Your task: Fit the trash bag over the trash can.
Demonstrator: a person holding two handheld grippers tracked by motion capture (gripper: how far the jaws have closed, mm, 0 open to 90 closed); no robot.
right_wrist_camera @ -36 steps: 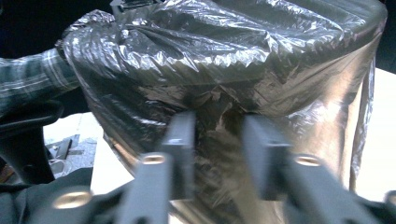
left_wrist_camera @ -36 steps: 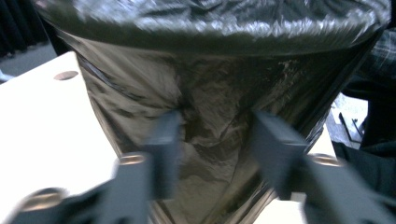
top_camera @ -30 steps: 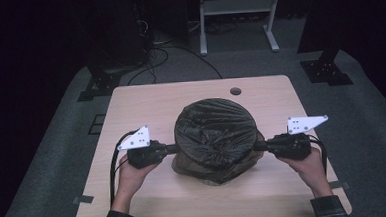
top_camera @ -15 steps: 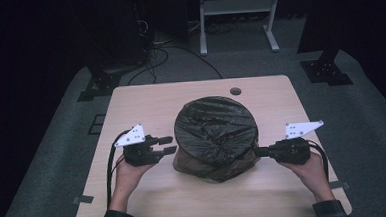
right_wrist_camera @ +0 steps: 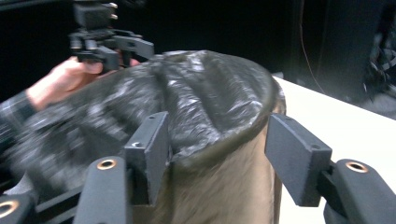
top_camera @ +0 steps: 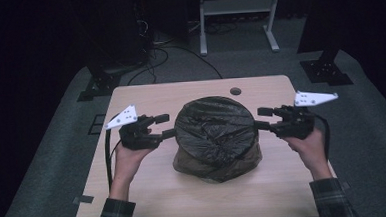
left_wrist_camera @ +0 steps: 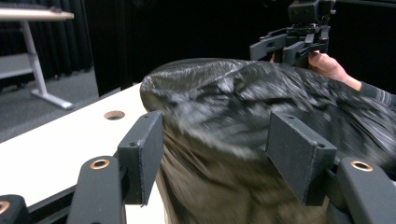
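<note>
A round tan bin [top_camera: 219, 162] stands in the middle of the table, with a black plastic bag [top_camera: 216, 130] stretched over its top and down its sides. My left gripper [top_camera: 166, 126] is at the bin's left side and my right gripper [top_camera: 260, 118] at its right side, both pointing inward. The jaws of both have just been opening. In the left gripper view the bag [left_wrist_camera: 224, 107] shows past my left gripper [left_wrist_camera: 215, 154], with no pad pressing on it. In the right gripper view the bag's rim [right_wrist_camera: 219, 154] lies past my right gripper [right_wrist_camera: 217, 149], also untouched.
The light wooden table [top_camera: 150, 196] has a small round hole [top_camera: 235, 91] near its far edge. Behind it on the grey floor are a white metal stand [top_camera: 236, 21], loose cables [top_camera: 178, 49] and two black stand bases [top_camera: 97, 86] [top_camera: 326, 69].
Both grippers were shut on the bag at the bin's sides. They have since opened, let go of it and risen a little. The bag stays draped over the bin.
</note>
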